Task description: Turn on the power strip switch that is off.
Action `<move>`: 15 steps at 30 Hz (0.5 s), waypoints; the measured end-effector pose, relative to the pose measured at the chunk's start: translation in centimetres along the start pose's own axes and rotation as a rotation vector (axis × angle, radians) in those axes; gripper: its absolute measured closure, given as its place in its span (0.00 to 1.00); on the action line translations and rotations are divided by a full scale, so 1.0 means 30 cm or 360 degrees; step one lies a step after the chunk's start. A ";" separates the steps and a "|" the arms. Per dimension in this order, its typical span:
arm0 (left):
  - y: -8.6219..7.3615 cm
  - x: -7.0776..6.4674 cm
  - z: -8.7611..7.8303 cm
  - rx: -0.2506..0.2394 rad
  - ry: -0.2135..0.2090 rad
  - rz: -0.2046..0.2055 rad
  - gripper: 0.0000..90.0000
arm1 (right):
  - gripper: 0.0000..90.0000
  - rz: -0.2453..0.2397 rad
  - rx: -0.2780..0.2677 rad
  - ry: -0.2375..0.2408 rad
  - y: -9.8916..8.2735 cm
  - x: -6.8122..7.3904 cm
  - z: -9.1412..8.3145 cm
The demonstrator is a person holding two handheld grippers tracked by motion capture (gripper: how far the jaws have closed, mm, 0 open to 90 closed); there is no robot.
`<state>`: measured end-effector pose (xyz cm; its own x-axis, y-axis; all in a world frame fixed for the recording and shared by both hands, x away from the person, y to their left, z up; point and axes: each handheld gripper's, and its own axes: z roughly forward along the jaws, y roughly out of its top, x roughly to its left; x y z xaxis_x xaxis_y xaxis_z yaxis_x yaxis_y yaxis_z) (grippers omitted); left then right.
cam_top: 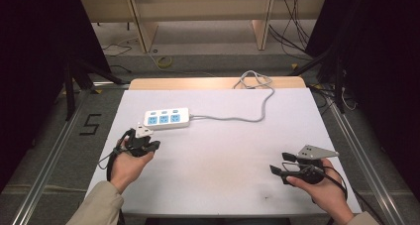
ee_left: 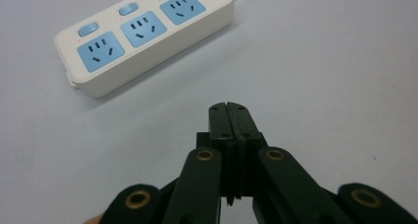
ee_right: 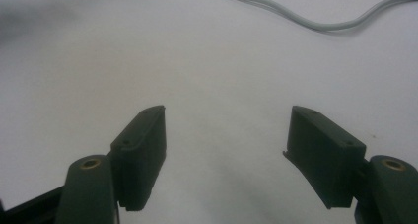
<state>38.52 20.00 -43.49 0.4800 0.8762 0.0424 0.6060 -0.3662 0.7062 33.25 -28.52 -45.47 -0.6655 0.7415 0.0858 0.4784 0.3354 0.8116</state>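
A white power strip (cam_top: 167, 118) with three blue sockets and blue switches lies on the left part of the white table top (cam_top: 223, 155). In the left gripper view the strip (ee_left: 143, 36) sits just ahead and to the left of my left gripper (ee_left: 228, 108), whose jaws are pressed together with nothing between them. From above, that left gripper (cam_top: 143, 141) rests a short way in front of the strip, apart from it. My right gripper (cam_top: 280, 163) hovers low at the table's right front, and its jaws (ee_right: 226, 115) stand wide apart and empty.
The strip's grey cable (cam_top: 247, 117) runs right across the table, loops up and coils at the far wooden edge (cam_top: 252, 80); a stretch of the cable (ee_right: 315, 21) lies beyond my right gripper. Dark frames and floor cables surround the table.
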 end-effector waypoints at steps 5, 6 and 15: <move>0.011 -0.001 0.007 -0.0004 0.0002 -0.0004 1.00 | 0.35 -0.0001 0.0003 -0.0001 0.000 0.001 0.000; 0.013 0.000 0.009 -0.0003 0.0001 0.0001 1.00 | 0.35 -0.0001 0.0004 -0.0001 0.000 0.001 0.000; 0.033 0.000 0.028 -0.0007 0.0007 0.0006 1.00 | 0.35 -0.0001 0.0003 -0.0001 0.000 0.000 0.001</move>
<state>39.64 19.38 -43.39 0.4794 0.8763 0.0479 0.6015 -0.3678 0.7092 33.26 -28.50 -45.48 -0.6654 0.7416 0.0849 0.4791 0.3371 0.8104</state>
